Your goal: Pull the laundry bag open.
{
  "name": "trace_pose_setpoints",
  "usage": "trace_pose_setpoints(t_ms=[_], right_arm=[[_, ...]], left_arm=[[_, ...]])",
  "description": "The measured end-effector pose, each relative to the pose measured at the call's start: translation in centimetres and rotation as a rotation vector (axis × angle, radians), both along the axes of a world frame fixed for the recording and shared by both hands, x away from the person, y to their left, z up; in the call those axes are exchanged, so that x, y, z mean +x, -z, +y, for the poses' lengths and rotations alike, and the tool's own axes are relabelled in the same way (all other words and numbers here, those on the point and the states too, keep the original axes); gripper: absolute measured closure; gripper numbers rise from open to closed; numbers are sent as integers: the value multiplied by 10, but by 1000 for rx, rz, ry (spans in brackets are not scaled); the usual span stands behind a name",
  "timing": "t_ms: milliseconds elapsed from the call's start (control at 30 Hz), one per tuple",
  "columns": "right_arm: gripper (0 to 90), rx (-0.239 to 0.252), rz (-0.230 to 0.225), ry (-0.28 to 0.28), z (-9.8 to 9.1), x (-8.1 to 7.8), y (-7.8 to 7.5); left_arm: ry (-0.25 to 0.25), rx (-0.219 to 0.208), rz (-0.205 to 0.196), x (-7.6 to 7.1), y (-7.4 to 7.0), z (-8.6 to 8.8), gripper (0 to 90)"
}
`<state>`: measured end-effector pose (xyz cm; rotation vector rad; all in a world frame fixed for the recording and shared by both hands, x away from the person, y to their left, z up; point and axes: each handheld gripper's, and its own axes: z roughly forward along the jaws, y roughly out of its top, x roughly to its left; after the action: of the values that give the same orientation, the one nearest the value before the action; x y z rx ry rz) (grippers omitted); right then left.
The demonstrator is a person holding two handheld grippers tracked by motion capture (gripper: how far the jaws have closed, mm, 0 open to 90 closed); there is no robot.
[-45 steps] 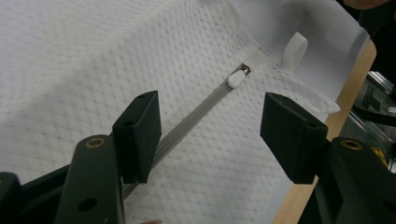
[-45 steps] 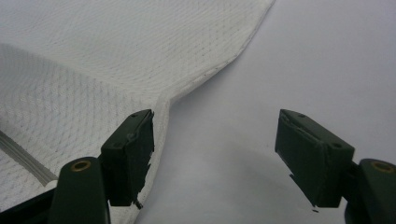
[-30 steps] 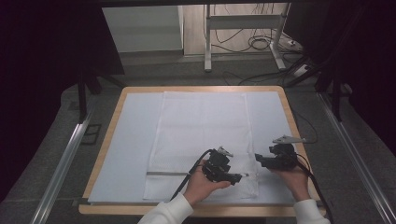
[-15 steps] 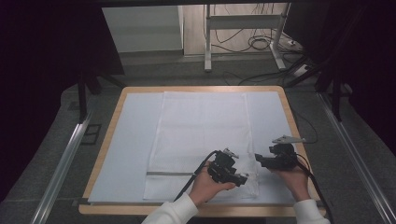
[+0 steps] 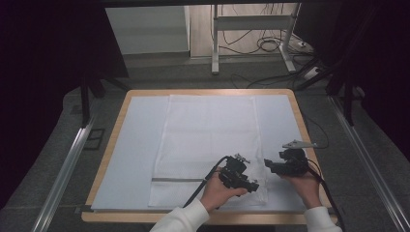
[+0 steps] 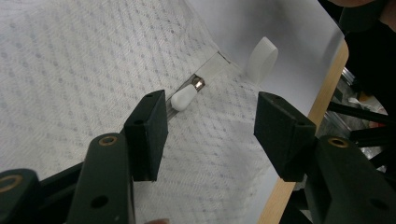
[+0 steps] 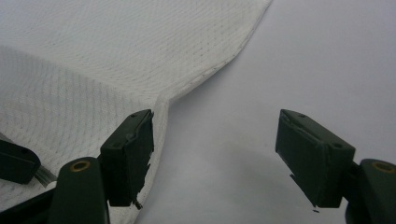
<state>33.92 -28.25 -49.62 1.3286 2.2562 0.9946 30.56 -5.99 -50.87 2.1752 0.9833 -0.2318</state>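
Observation:
A white mesh bag (image 5: 208,135) lies flat on the pale mat (image 5: 140,140), with a grey zipper (image 5: 176,180) across its near end. My left gripper (image 5: 254,186) hovers over the bag's near right corner, jaws open. In the left gripper view, the white zipper pull (image 6: 183,97) lies on the cloth just beyond the left gripper (image 6: 210,121), untouched, and a white loop tab (image 6: 261,60) sticks out at the bag's edge. My right gripper (image 5: 268,164) is open at the bag's right edge. In the right gripper view, the right gripper (image 7: 215,140) spans bare mat (image 7: 327,56), one jaw over the bag's hem (image 7: 159,116).
The mat covers a wooden-rimmed table (image 5: 110,145). Metal rails (image 5: 63,174) run along both sides of it. Behind the table stand desk legs (image 5: 215,38) and a tangle of cables (image 5: 270,46) on the floor. Dark curtains hang left and right.
My left gripper has edged slightly to the right along the zipper, toward the bag's right edge. The right gripper has kept still.

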Motion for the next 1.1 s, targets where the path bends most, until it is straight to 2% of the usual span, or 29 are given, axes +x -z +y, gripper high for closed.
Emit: trace_pose_setpoints(t_ms=[533,700,1100], right_arm=[[274,-3,1,0,0,0,0],[272,-3,1,1,0,0,0],[272,-3,6,8,-1,0,0]], left_arm=[[-2,0,26,6,7,-7,444],[-3,-19,43,8,8,-8,476],[-7,-27,24,12,11,-10,602]])
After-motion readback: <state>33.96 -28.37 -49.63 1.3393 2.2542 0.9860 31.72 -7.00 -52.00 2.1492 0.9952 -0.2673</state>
